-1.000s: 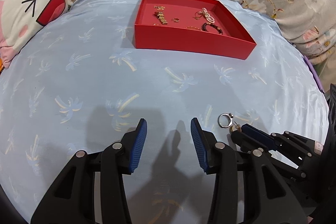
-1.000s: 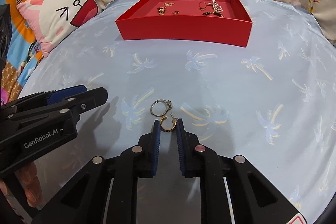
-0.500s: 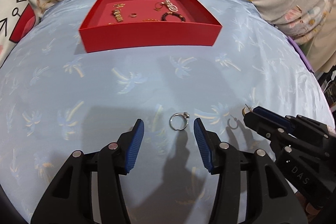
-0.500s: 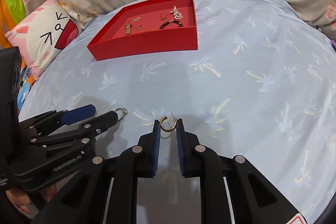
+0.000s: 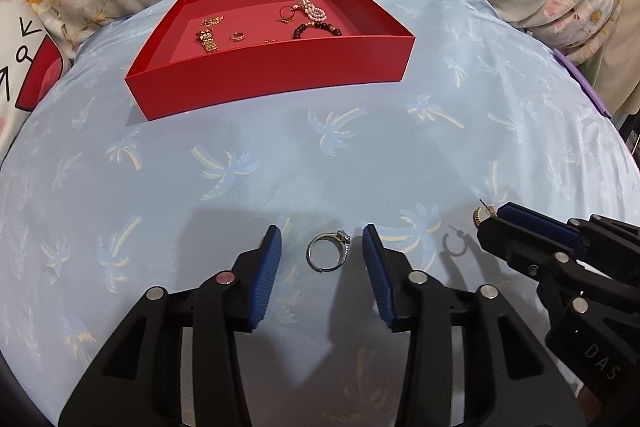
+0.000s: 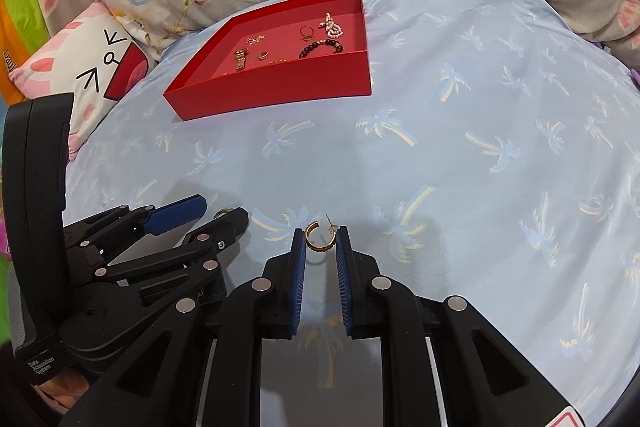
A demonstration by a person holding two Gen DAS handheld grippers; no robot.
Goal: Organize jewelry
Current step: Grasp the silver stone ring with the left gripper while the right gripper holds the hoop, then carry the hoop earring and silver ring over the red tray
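Between your wide-spread left tongs (image 5: 322, 257) lies a light, stiff, slippery silver stone-set ring (image 5: 328, 255)—pinch across its band—while your right tongs (image 6: 321, 247) clamp the gold hoop earring (image 6: 319, 238).

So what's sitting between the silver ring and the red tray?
Nothing: left wrist view shows only bare palm-print sheet between the silver ring and red tray.

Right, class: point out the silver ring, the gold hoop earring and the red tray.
silver ring (image 5: 327, 255), left wrist view, on its band's right side.
gold hoop earring (image 6: 319, 246), right wrist view, on its lower curve.
red tray (image 5: 272, 83), left wrist view, on its front wall.
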